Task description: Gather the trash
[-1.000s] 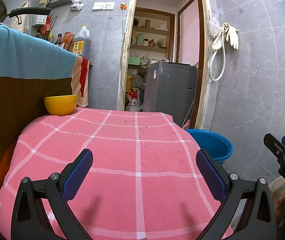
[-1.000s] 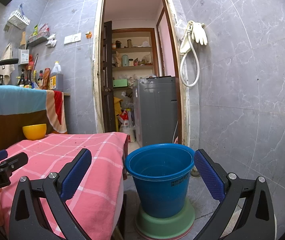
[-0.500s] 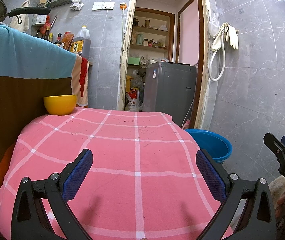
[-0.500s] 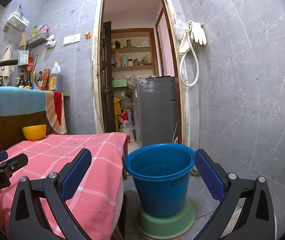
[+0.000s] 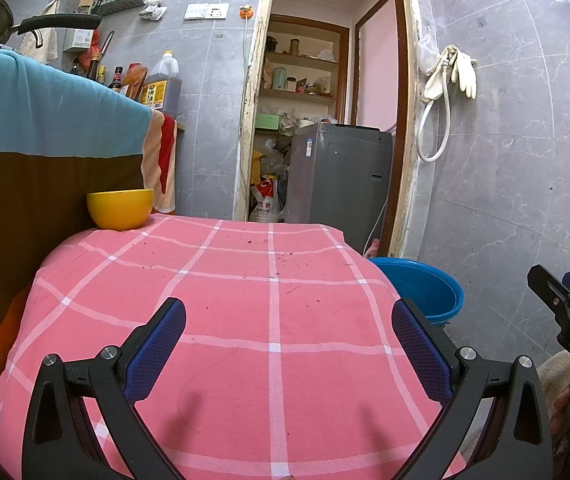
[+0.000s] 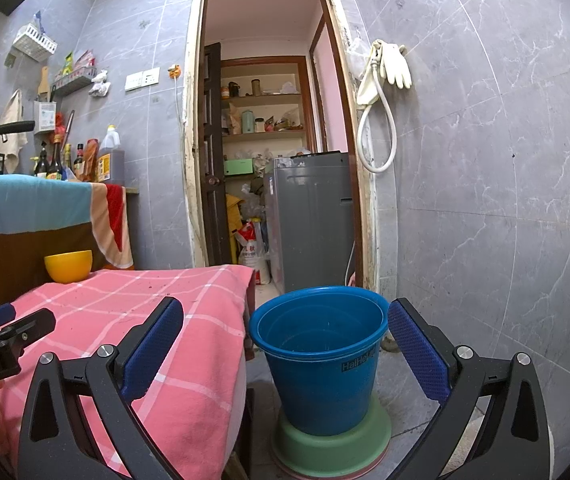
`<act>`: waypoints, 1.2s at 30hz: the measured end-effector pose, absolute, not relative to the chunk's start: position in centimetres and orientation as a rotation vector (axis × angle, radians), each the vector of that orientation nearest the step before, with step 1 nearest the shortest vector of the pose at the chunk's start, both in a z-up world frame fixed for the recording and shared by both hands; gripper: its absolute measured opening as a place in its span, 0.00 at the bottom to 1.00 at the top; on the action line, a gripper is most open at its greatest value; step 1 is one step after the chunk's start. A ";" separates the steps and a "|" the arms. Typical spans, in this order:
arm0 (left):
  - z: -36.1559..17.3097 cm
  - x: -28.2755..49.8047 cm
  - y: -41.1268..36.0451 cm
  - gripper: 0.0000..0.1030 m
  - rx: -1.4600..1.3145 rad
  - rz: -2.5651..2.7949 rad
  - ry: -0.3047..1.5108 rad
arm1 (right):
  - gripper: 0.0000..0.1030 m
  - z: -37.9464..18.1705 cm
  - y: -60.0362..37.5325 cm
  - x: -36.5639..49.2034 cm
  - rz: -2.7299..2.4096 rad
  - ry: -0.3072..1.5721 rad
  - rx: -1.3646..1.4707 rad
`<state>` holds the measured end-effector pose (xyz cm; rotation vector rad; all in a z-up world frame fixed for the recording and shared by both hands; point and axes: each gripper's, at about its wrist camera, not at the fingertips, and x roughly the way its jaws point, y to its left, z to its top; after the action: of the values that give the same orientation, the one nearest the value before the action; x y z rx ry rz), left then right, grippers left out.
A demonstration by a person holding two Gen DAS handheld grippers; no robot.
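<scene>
A blue bucket stands on a green base on the floor, right of the table; its rim shows past the table's right edge in the left wrist view. My right gripper hovers open just in front of the bucket, nothing between its fingers. My left gripper is open above the pink checked tablecloth, also holding nothing. Small dark crumbs speckle the cloth near its far edge. A yellow bowl sits at the far left corner of the table.
A cloth-draped counter with bottles rises left of the table. Behind, an open doorway holds a grey appliance and shelves. Grey tiled wall runs along the right, with gloves and a hose hung on it.
</scene>
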<state>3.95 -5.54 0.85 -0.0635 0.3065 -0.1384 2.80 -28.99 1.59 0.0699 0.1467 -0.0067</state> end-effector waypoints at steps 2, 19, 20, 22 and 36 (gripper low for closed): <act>0.9 3.9 -5.6 0.98 -0.064 -0.138 0.307 | 1.00 1.6 -29.0 2.8 -0.007 0.147 0.070; 0.9 4.0 -5.6 0.98 -0.062 -0.141 0.307 | 1.00 1.5 -29.0 2.8 -0.008 0.146 0.073; 0.9 3.9 -5.6 0.98 -0.062 -0.141 0.307 | 1.00 1.5 -29.0 2.8 -0.007 0.147 0.073; 0.9 3.9 -5.7 0.98 -0.063 -0.141 0.307 | 1.00 1.5 -29.0 2.8 -0.007 0.147 0.073; 1.0 4.1 -5.2 0.98 -0.079 -0.127 0.294 | 1.00 1.5 -28.9 2.8 -0.008 0.148 0.074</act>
<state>4.12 -5.17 0.96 -0.0785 0.2945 -0.1266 2.76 -28.89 1.48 0.0742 0.1477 -0.0083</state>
